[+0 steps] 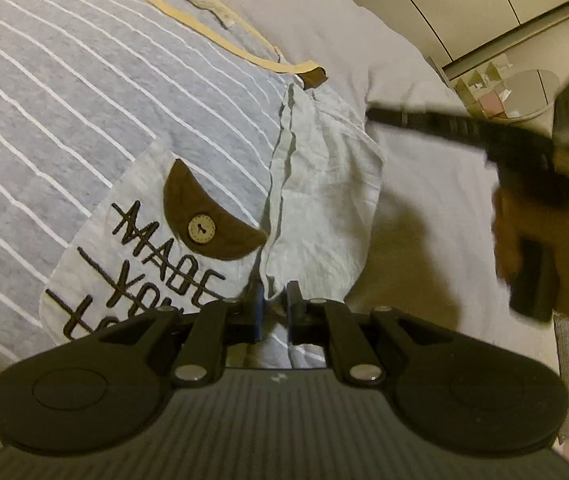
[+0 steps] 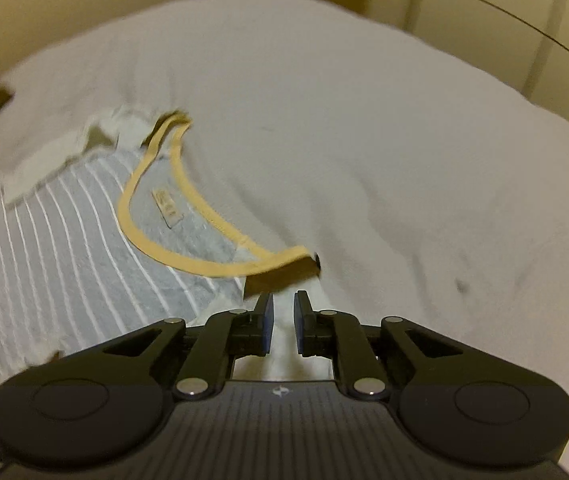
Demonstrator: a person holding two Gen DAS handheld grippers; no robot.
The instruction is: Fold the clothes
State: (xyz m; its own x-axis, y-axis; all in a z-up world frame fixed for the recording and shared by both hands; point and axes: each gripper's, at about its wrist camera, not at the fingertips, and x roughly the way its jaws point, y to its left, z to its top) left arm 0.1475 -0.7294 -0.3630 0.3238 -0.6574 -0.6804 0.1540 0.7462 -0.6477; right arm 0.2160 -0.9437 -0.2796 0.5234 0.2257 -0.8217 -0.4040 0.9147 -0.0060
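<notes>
On the bed (image 2: 364, 120), I've pinched the sleeve (image 1: 324, 184) in my left gripper (image 1: 272, 300); right gripper (image 2: 283, 304) stands narrow at the shirt (image 1: 84, 100)'s three o'clock shoulder; folding barely begun.

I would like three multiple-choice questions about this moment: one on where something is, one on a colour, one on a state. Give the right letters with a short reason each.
1. Where does the wooden button sit?
A. on the brown pocket flap
B. on the neckband
C. on the sleeve

2. What colour is the neckband of the striped T-shirt?
A. red
B. yellow
C. black

3. How is the left gripper?
A. wide open above the bed
B. shut on the sleeve edge
C. holding a hanger

Answers:
1 A: the button lies in the middle of the brown pocket flap.
2 B: a yellow band rims the neck opening.
3 B: the pale sleeve fabric runs down between its nearly closed fingers.
</notes>
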